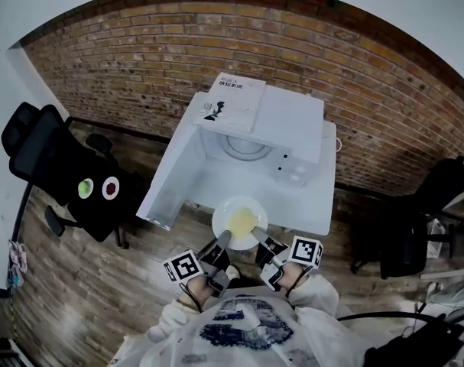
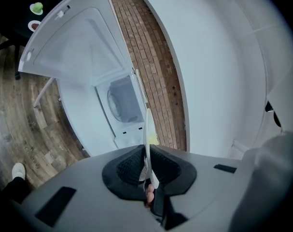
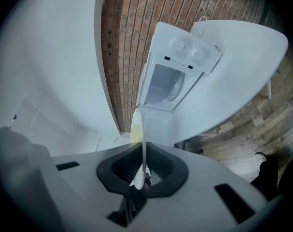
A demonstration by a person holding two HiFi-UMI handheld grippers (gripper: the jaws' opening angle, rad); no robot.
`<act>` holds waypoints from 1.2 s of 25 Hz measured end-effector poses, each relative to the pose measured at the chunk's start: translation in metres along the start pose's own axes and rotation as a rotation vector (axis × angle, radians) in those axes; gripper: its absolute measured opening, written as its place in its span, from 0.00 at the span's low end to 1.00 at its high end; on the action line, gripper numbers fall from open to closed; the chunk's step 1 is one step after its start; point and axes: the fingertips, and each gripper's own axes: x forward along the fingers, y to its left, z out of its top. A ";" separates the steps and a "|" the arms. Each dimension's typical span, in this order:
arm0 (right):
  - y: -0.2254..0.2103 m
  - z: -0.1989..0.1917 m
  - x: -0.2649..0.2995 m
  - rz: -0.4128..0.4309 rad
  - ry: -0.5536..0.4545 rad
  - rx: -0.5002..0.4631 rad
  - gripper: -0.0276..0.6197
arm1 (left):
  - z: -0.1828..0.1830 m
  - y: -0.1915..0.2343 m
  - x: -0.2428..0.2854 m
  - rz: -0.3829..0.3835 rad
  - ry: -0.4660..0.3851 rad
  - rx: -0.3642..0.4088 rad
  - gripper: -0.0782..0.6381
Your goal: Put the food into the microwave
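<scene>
A white plate (image 1: 240, 222) with yellow food (image 1: 241, 221) on it hangs over the near edge of the white table (image 1: 316, 212), in front of the open microwave (image 1: 254, 147). My left gripper (image 1: 221, 243) is shut on the plate's near-left rim and my right gripper (image 1: 261, 239) is shut on its near-right rim. In the left gripper view the plate (image 2: 147, 129) shows edge-on between the jaws, with the microwave's cavity (image 2: 122, 100) beyond. In the right gripper view the plate (image 3: 143, 139) is also edge-on, the microwave (image 3: 173, 81) ahead.
The microwave's door (image 1: 170, 178) swings out to the left. A book (image 1: 233, 102) lies on top of the microwave. A black office chair (image 1: 63, 170) holding two small dishes stands at the left, another dark chair (image 1: 419, 228) at the right. Brick wall behind.
</scene>
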 end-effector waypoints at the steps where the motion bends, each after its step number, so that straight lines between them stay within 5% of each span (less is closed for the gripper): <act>1: -0.001 0.003 0.005 -0.003 -0.007 0.006 0.09 | 0.005 0.000 0.004 -0.011 0.004 -0.023 0.16; 8: -0.015 0.024 0.019 -0.016 -0.045 0.033 0.09 | 0.022 0.020 0.026 0.055 0.073 0.041 0.16; 12: -0.018 0.036 0.021 -0.015 -0.052 0.062 0.09 | 0.021 0.012 0.043 0.010 0.066 -0.045 0.16; 14: -0.023 0.043 0.022 -0.021 -0.044 0.039 0.09 | 0.024 0.022 0.045 0.065 0.077 0.012 0.16; 23: -0.037 0.087 0.041 -0.020 0.015 0.098 0.09 | 0.038 0.024 0.094 0.062 0.012 -0.059 0.16; 30: -0.049 0.129 0.054 -0.015 0.058 0.117 0.09 | 0.052 0.036 0.133 0.130 -0.001 -0.009 0.16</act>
